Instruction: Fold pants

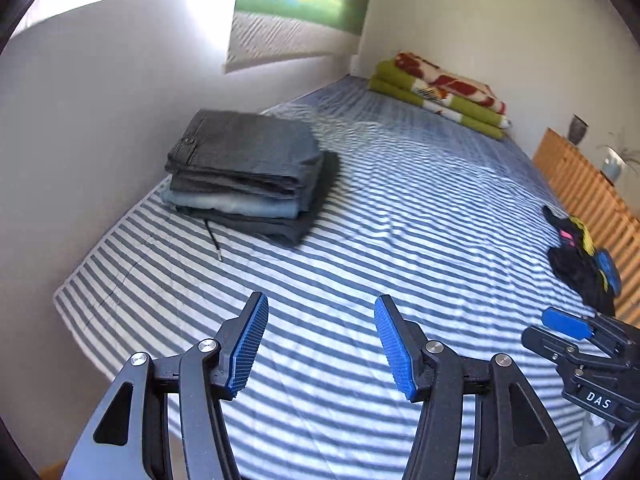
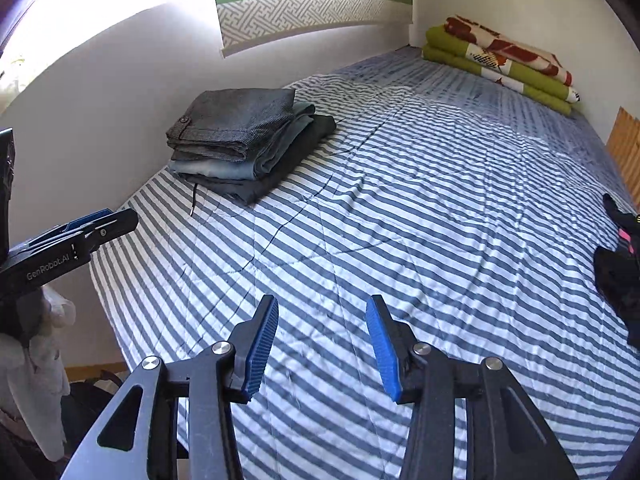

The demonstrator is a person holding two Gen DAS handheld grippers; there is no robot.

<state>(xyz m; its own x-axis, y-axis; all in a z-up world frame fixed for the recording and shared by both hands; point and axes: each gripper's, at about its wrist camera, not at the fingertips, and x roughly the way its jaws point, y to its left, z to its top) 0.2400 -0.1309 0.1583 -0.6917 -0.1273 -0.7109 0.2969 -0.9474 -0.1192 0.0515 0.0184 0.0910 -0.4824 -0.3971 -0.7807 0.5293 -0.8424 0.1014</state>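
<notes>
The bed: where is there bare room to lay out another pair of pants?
The striped cover lies bare between the folded pants stack by the wall and the dark crumpled clothes opposite. The far end is taken by folded blankets.

Left gripper (image 1: 321, 344): fingers apart, blue pads facing each other, nothing between them, nothing touching them. Angled downward. Right gripper (image 2: 322, 346): same pose, fingers apart and empty, gap a little narrower than the left's, also angled downward. Both side by side and near each other: the right gripper's tip shows at the right edge of the left wrist view, the left gripper's body at the left edge of the right wrist view.
</notes>
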